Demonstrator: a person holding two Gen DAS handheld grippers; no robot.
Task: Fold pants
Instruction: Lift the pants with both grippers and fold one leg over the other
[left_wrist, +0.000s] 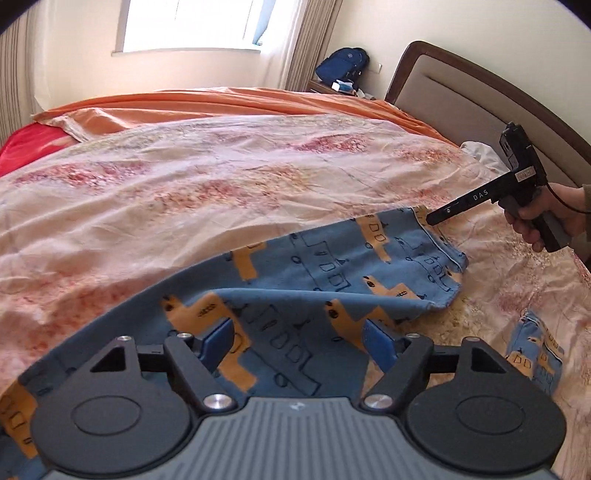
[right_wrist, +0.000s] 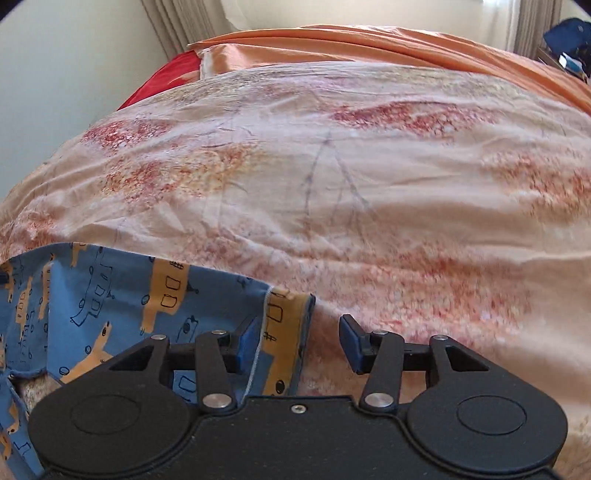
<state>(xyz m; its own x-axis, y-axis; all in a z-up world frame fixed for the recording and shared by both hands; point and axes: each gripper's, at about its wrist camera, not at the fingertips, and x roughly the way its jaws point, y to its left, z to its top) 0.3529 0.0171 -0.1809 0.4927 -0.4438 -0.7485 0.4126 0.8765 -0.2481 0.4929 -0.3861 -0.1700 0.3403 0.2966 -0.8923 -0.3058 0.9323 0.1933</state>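
Note:
The blue pants (left_wrist: 332, 269) with orange patches and drawn outlines lie on the bed. My left gripper (left_wrist: 299, 343) is open just above the cloth, with fabric between and under its blue pads (left_wrist: 218, 338). In the left wrist view my right gripper (left_wrist: 432, 218) reaches the far corner of the pants from the right. In the right wrist view the right gripper (right_wrist: 299, 343) is open over the pants' edge (right_wrist: 284, 325), with the hem between its jaws. A second part of the pants (left_wrist: 535, 350) lies to the right.
A pink floral sheet (right_wrist: 332, 166) covers the bed, with an orange blanket (left_wrist: 229, 103) and red cloth (left_wrist: 26, 144) beyond. A padded headboard (left_wrist: 461, 99) stands at right. A blue backpack (left_wrist: 341, 62) sits on a nightstand by the curtains.

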